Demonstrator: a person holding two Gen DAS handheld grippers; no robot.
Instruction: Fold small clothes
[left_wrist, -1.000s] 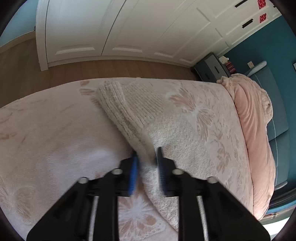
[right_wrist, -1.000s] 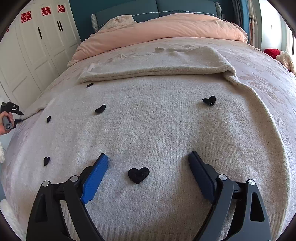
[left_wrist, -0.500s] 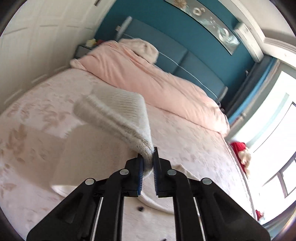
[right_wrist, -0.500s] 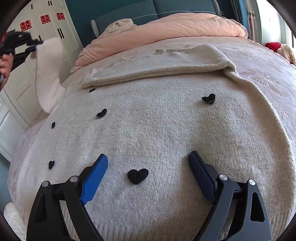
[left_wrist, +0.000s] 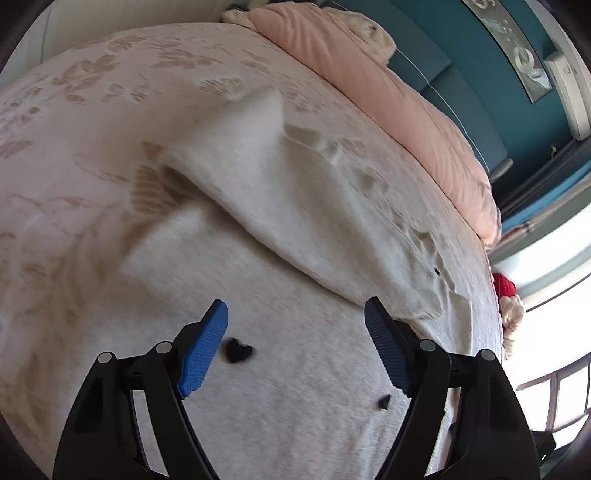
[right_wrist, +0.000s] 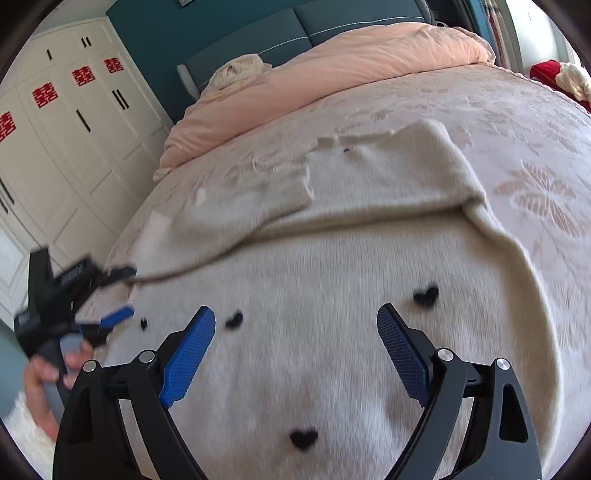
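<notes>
A bed (right_wrist: 517, 122) with a pink floral cover carries the cream sweater (right_wrist: 332, 332), spread flat, both sleeves (left_wrist: 280, 192) folded across its upper body. The left tool (left_wrist: 295, 343) hangs wide open over the sweater, holding nothing. The right tool (right_wrist: 295, 347) too, gaping over black hearts (right_wrist: 425, 295).

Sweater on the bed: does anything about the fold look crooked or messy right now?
Slightly. On the sweater the folded-in sleeves overlap unevenly, with a rumpled edge near the middle, and the fold line slants. No damage shows. Both the left gripper and the right gripper are open above it.
</notes>
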